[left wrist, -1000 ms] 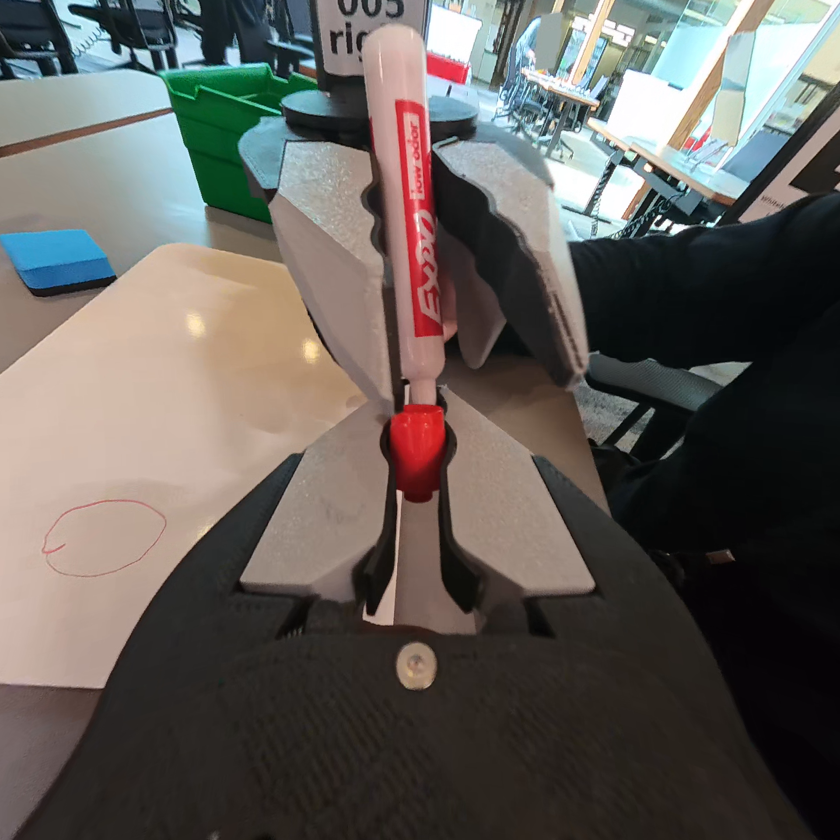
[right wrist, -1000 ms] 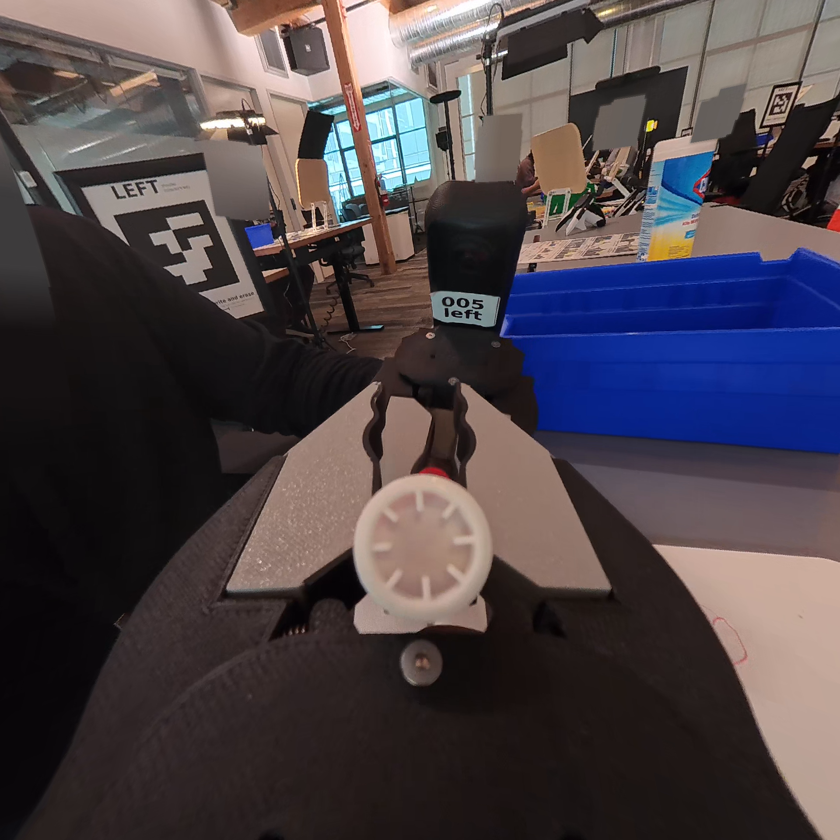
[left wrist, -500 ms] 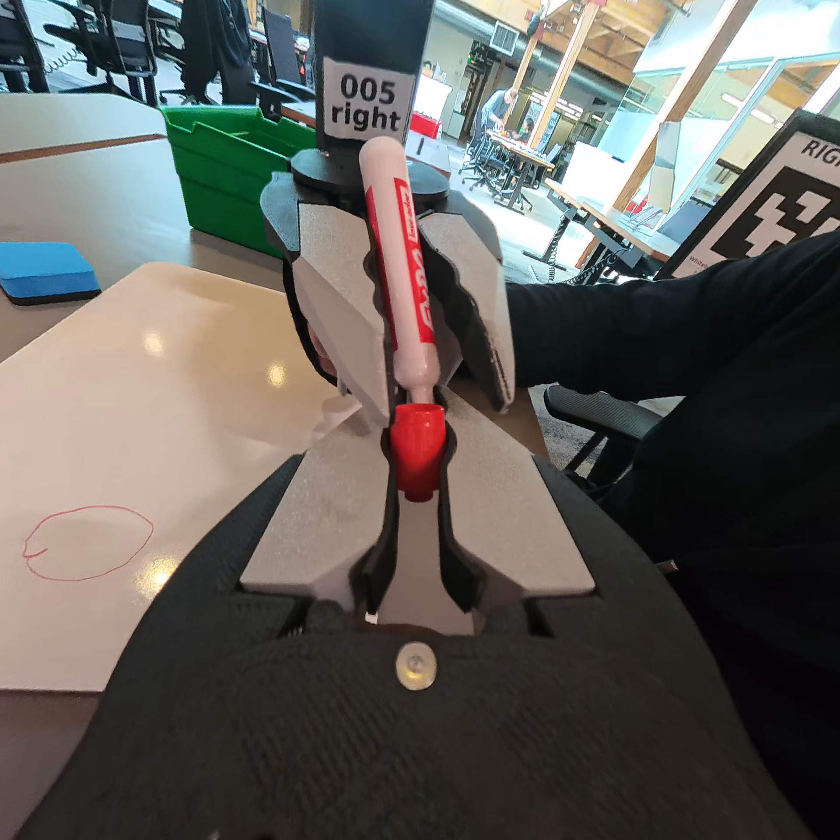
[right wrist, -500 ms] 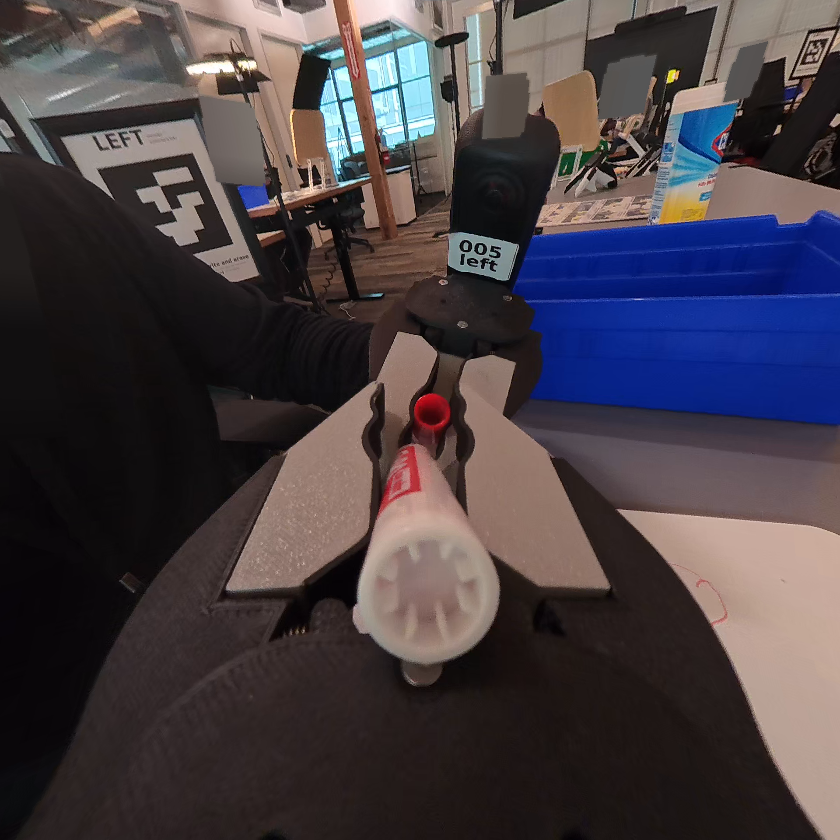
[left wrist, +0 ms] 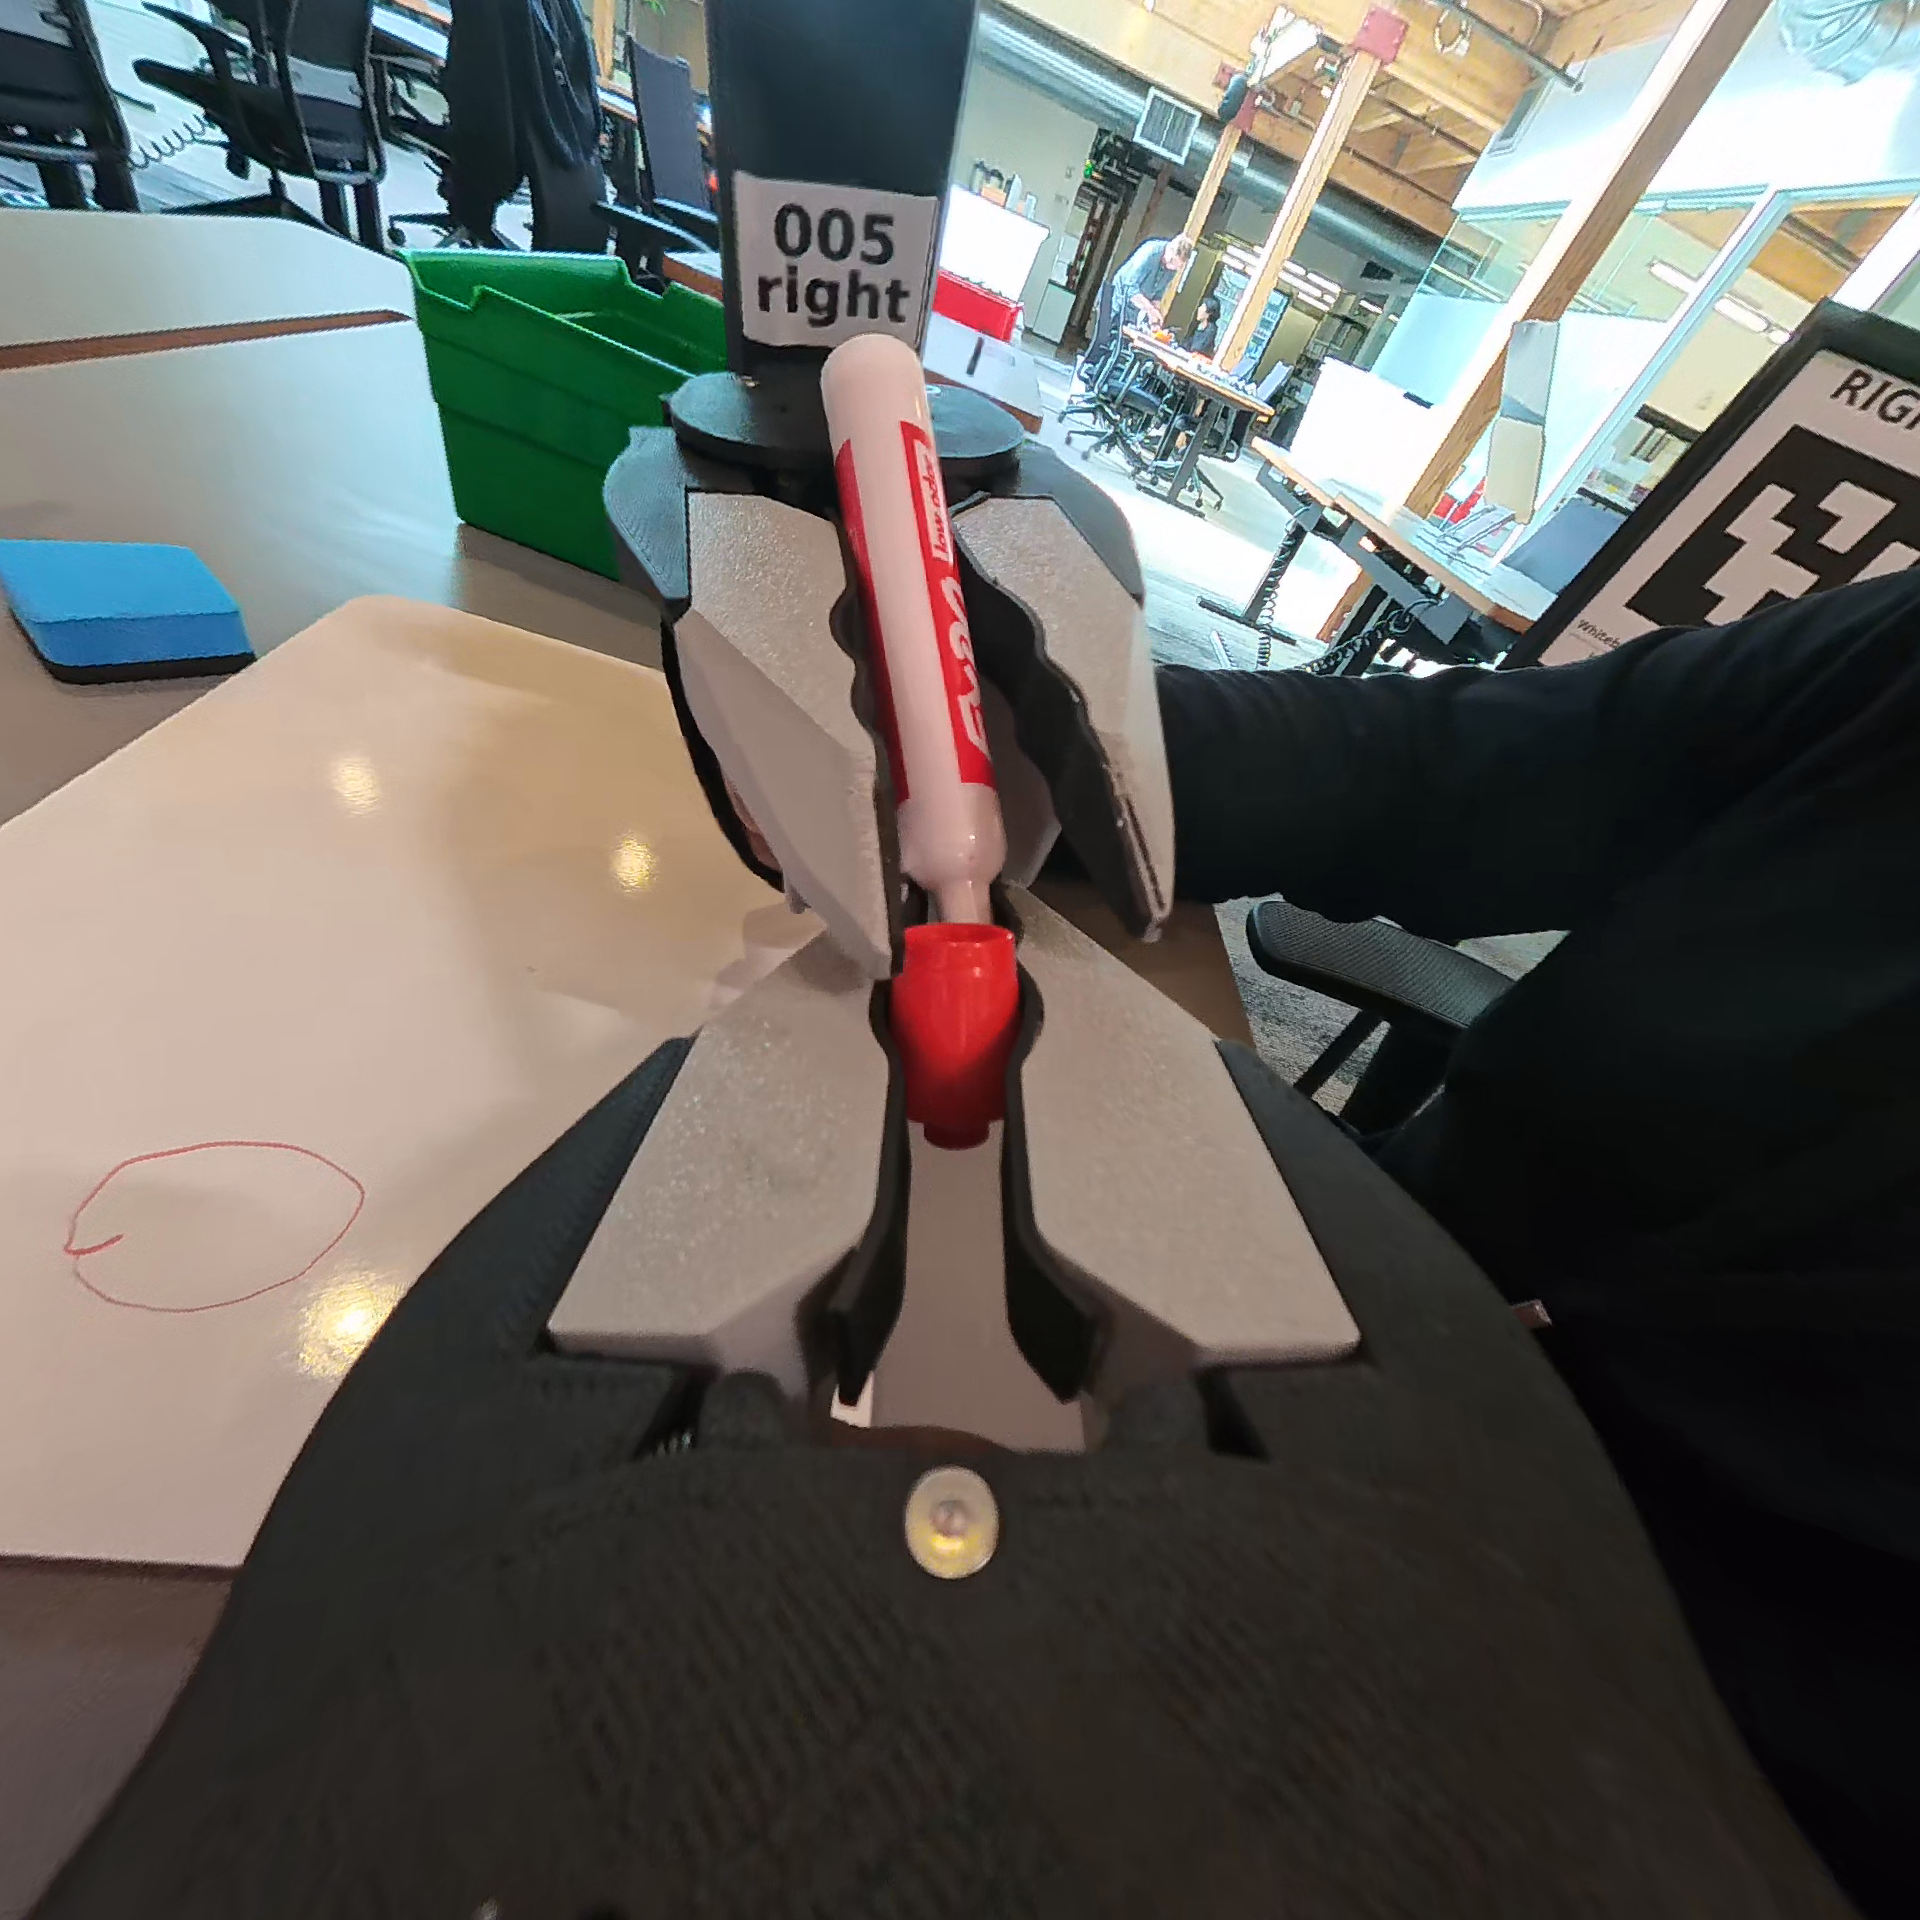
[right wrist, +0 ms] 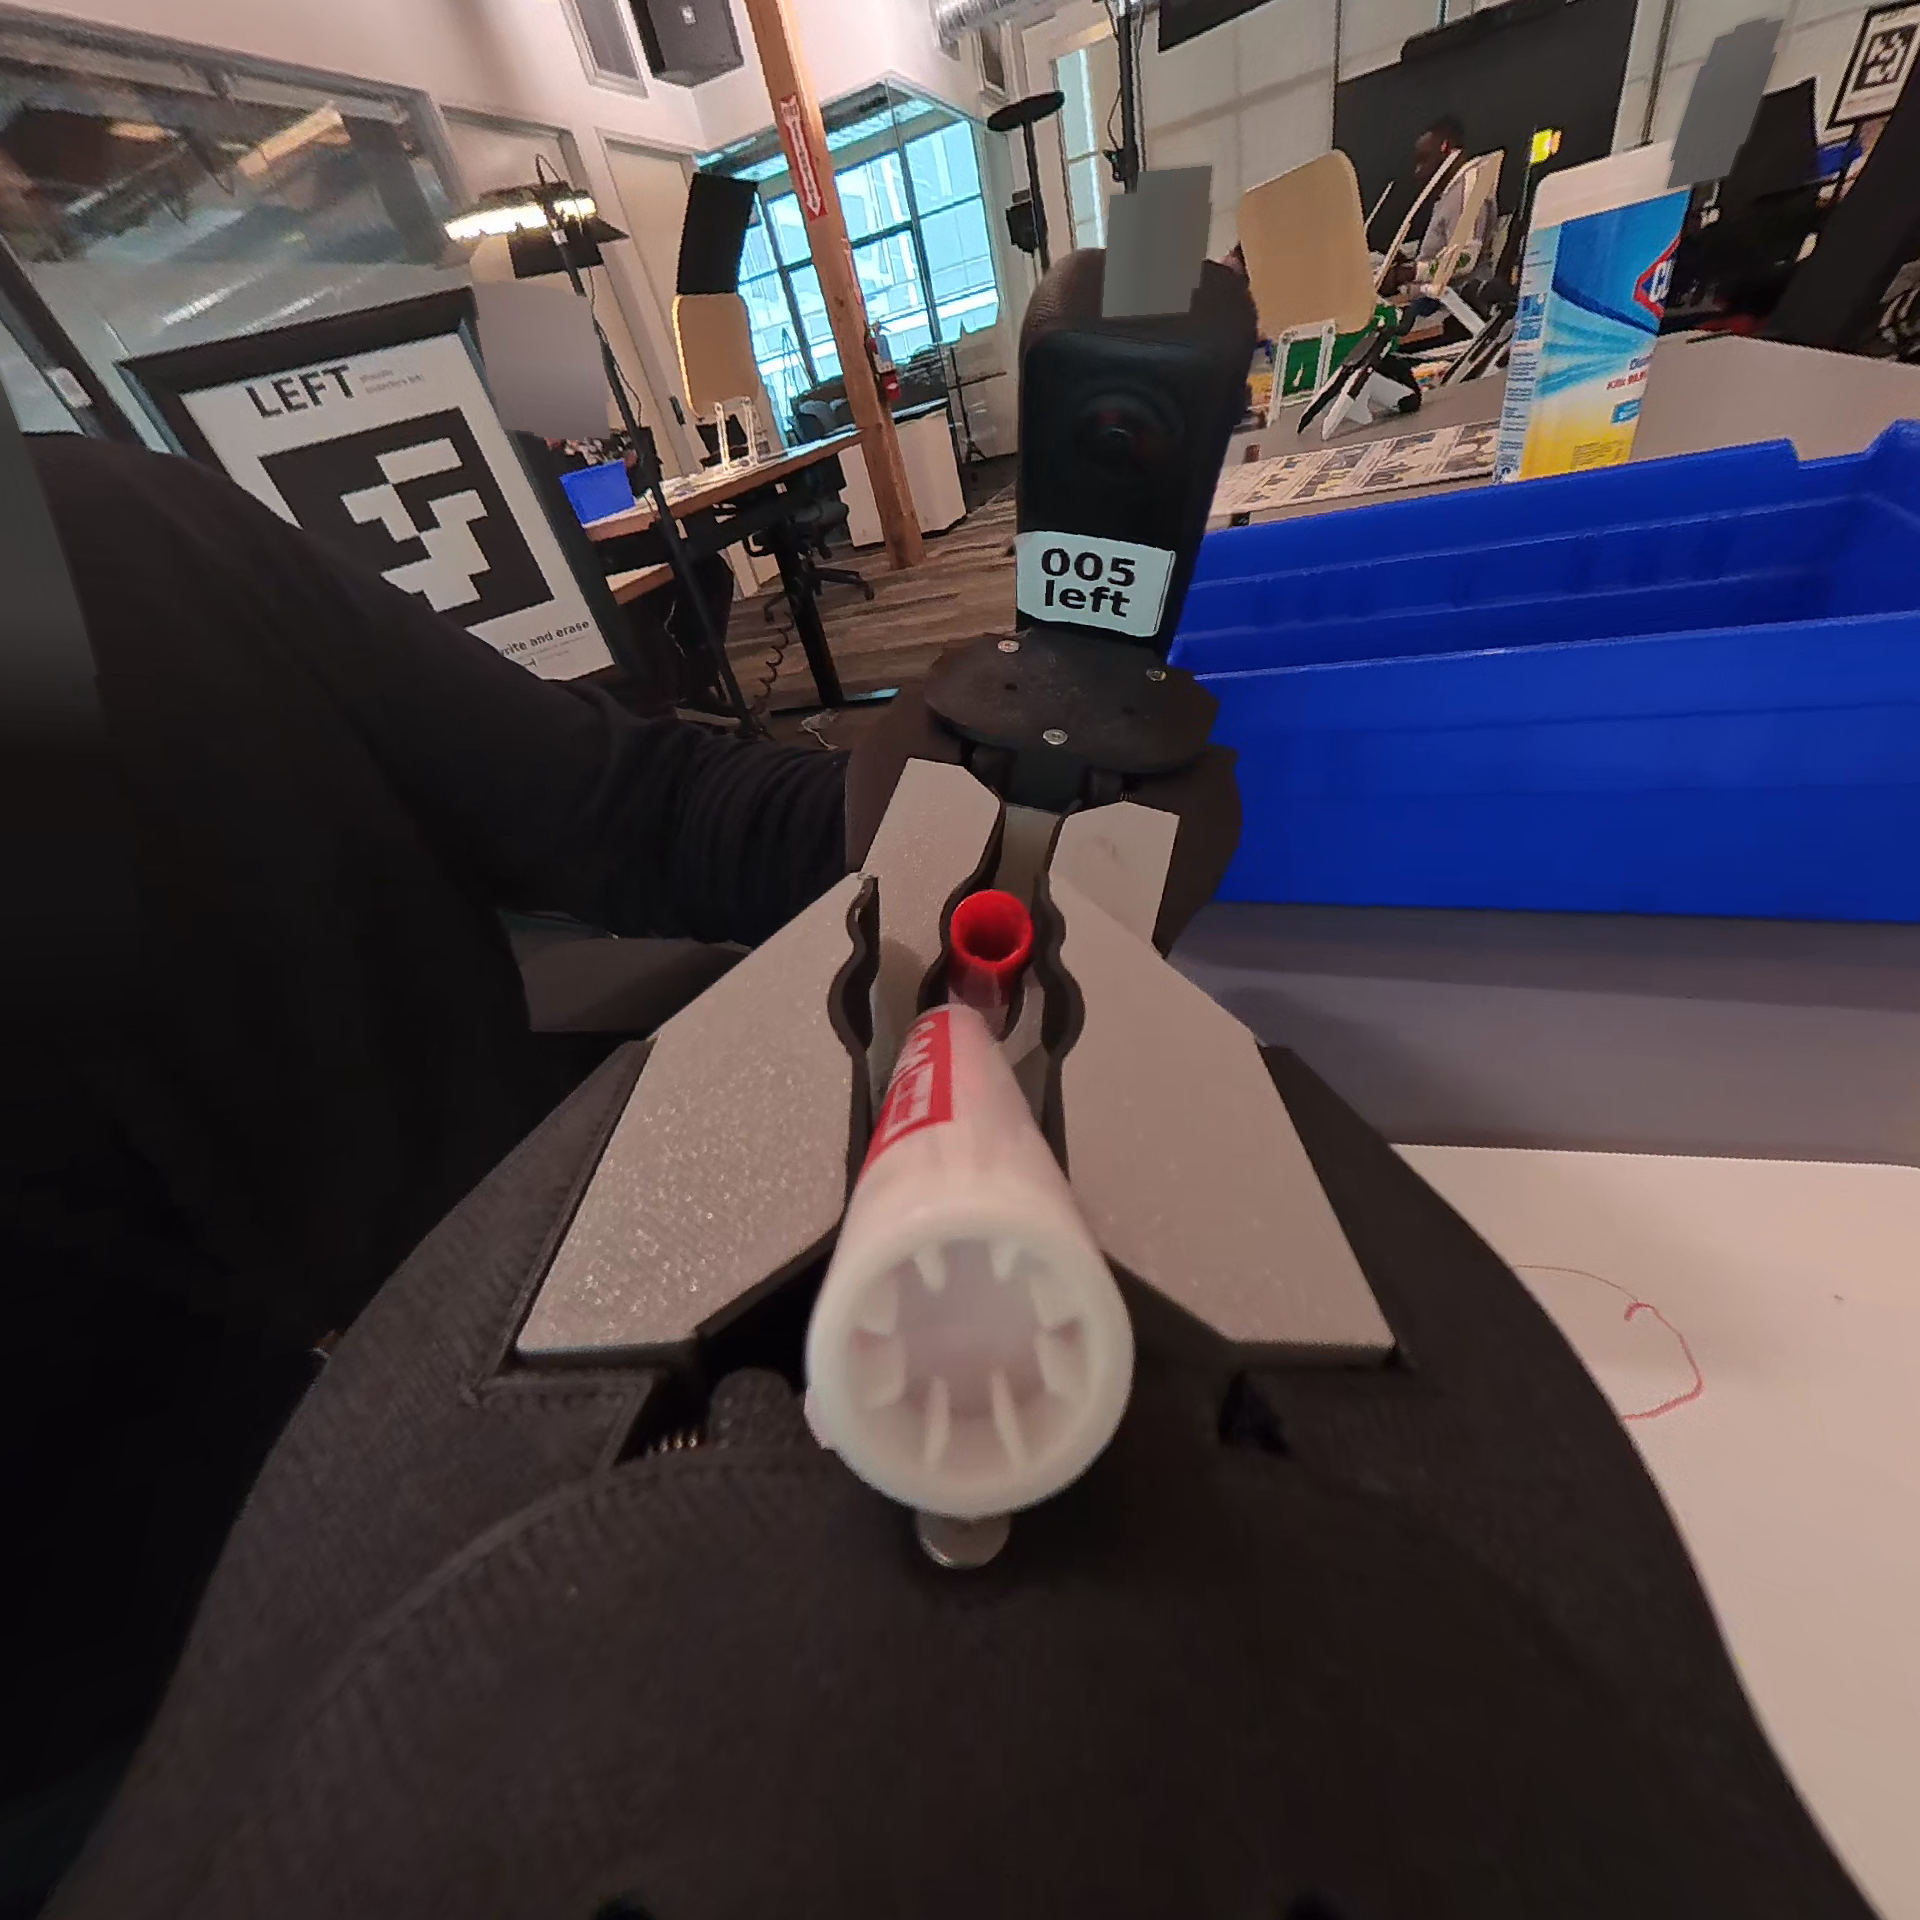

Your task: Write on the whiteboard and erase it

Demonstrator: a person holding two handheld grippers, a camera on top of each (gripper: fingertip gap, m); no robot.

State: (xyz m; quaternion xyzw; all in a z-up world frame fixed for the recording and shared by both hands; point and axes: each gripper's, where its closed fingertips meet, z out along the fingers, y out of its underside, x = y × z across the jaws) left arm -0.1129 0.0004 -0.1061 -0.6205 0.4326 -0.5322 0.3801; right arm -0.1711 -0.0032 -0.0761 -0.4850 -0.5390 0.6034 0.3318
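Note:
My left gripper (left wrist: 951,1003) is shut on the red cap (left wrist: 951,1029), open mouth facing away. My right gripper (left wrist: 997,894) faces it, shut on the white and red marker (left wrist: 920,623), which is tilted with its narrow tip end at the cap's mouth. In the right wrist view the marker (right wrist: 966,1247) runs along my right gripper (right wrist: 956,935). The cap (right wrist: 990,940) shows an empty mouth just past the marker's front end, held by the left gripper (right wrist: 1023,883). The whiteboard (left wrist: 364,883) lies below with a red circle (left wrist: 213,1226) drawn on it.
A blue eraser (left wrist: 120,608) lies on the table left of the whiteboard. A green bin (left wrist: 540,416) stands behind it. A blue bin (right wrist: 1558,748) stands past the whiteboard (right wrist: 1714,1351) in the right wrist view. A person's dark sleeves hold both grippers. One gripper's finger ends stand about 6 centimeters off the other's. Left tips and right tips are each some 30 centimeters from the blue eraser (left wrist: 120,608).
The marker has tilted and drawn back from the cap. The cap's open mouth now shows in the right wrist view. Both grippers stay shut.

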